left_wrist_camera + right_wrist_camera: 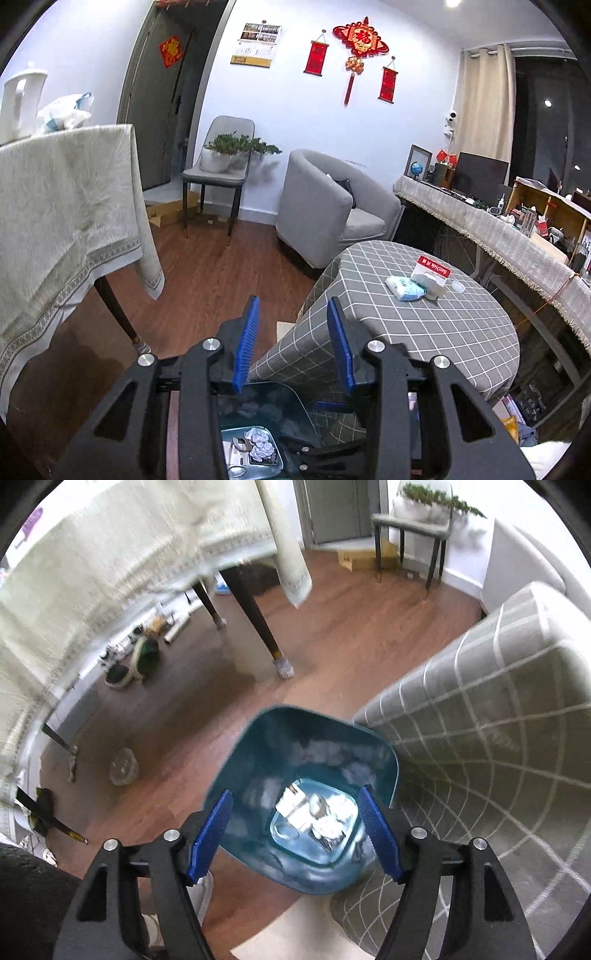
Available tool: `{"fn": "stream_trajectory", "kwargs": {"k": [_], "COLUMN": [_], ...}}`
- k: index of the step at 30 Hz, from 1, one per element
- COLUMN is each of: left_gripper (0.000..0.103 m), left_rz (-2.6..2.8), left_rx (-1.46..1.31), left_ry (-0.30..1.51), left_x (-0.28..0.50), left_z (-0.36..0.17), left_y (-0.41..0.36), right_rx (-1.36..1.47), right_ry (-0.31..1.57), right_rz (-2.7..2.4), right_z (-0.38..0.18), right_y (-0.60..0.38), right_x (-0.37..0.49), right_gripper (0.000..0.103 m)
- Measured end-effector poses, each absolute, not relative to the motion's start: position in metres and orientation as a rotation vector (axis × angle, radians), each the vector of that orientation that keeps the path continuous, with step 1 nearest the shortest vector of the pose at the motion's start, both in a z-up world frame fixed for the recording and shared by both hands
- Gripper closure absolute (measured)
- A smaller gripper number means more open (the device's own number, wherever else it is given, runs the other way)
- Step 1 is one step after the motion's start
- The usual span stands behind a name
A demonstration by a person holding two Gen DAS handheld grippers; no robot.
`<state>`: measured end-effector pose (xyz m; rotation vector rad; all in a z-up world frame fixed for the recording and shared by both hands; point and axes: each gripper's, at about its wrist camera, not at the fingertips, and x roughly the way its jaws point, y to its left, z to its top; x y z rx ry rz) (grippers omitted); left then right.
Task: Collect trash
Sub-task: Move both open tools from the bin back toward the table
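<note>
A teal trash bin stands on the wooden floor beside the round table with a grey checked cloth. Crumpled paper and other white scraps lie at its bottom. My right gripper hangs open over the bin's mouth with nothing between its blue pads. In the left wrist view my left gripper is open and empty, and it points across the checked table. The bin shows below it, with crumpled paper inside. On the table lie a white tissue pack, a red-labelled package and a small clear lid.
A table with a cream cloth stands at the left on dark legs. Behind are a grey armchair and a chair carrying a plant. A cluttered sideboard runs along the right. A glass jar and shoes sit on the floor.
</note>
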<state>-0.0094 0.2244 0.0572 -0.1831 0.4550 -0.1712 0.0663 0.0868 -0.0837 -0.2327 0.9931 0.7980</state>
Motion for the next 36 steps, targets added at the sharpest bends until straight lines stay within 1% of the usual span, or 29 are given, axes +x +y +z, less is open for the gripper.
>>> {"fn": "stream_trajectory", "kwargs": {"k": [4,9,12,16,22,26,28,36], "left_gripper": [0.064,0.061,0.056,0.052,0.042,0.041,0.038,0.033], "left_rz": [-0.170,-0.170,-0.174,-0.183,-0.214,-0.232,-0.257,-0.301], "left_rx": [-0.169,-0.150,-0.145,-0.147,-0.139,-0.124,-0.125,-0.085], "left_ry": [0.444,0.433,0.428,0.428,0.427,0.443,0.451,0.475], "left_x": [-0.009,-0.009,-0.007,-0.003,0.008,0.016,0.020,0.039], "left_z": [0.061,0.065,0.067,0.068,0.069,0.066,0.065,0.058], "left_y": [0.222,0.214,0.208,0.199,0.179,0.163,0.155,0.121], "right_rx": [-0.213,-0.191,-0.174,-0.133,-0.105,-0.075,-0.060,-0.013], "right_ry": [0.910,0.847,0.808,0.761,0.731,0.710,0.701,0.664], "right_rz": [0.829,0.828,0.816,0.789,0.730,0.692,0.672,0.601], "right_z": [-0.059,-0.035,-0.023,-0.005,0.002,0.010,0.014,0.025], "right_y": [0.079,0.066,0.053,0.033,-0.001,-0.026,-0.039,-0.092], "right_x": [0.060,0.060,0.063,0.070,0.084,0.095,0.101,0.122], "right_gripper": [0.031,0.031,0.031,0.031,0.031,0.031,0.031,0.031]}}
